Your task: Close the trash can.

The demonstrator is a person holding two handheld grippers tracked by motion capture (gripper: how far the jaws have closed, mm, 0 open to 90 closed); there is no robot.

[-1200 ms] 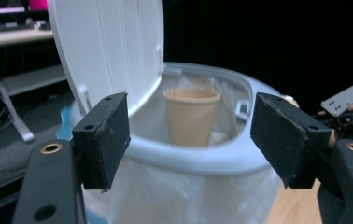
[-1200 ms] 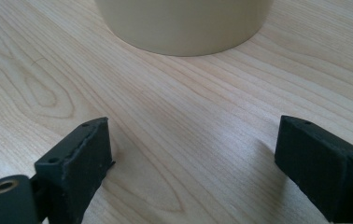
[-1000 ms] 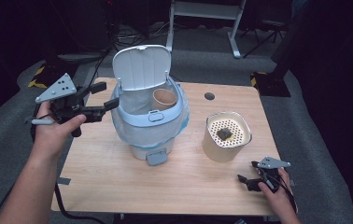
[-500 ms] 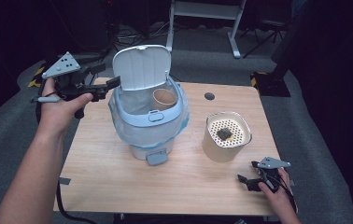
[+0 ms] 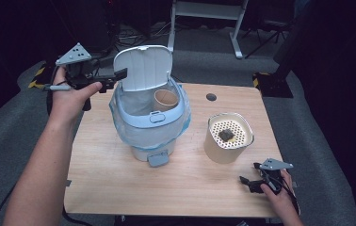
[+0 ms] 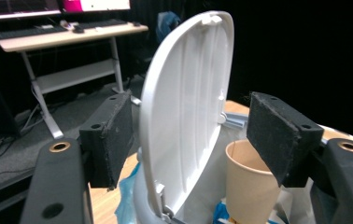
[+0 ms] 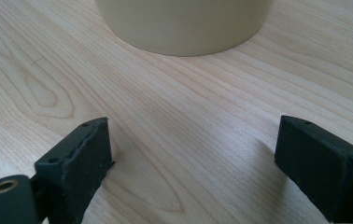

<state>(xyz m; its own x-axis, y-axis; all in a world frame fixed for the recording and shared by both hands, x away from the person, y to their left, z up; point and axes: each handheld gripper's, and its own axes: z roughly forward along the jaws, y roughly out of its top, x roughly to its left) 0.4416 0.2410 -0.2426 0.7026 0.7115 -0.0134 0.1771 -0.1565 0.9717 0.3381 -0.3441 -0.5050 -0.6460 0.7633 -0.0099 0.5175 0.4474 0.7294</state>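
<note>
- Bin: small, white-bodied, pale blue rim ring, blue liner bag bulging out under the ring. It stands left of centre on the wooden table. A blue-grey pedal is at its base, on the near side.
- Lid: white, hinged at the far side, standing upright and open (ribbed underside faces the person).
- Paper cup: tan, upright inside the bin against the right of the rim.
- Left gripper: held up at the lid's left edge. In the left gripper view the jaws stand wide, one pad on each face of the lid; whether either pad touches it I cannot tell.
- Right gripper: low at the table's near right corner, jaws wide apart, nothing between them.
- Beige canister: right of the bin, perforated top with a dark lump on it. The right gripper view gives just its plain lower wall; the perforations show from the high view.
- The left gripper view shows a desk behind.
</note>
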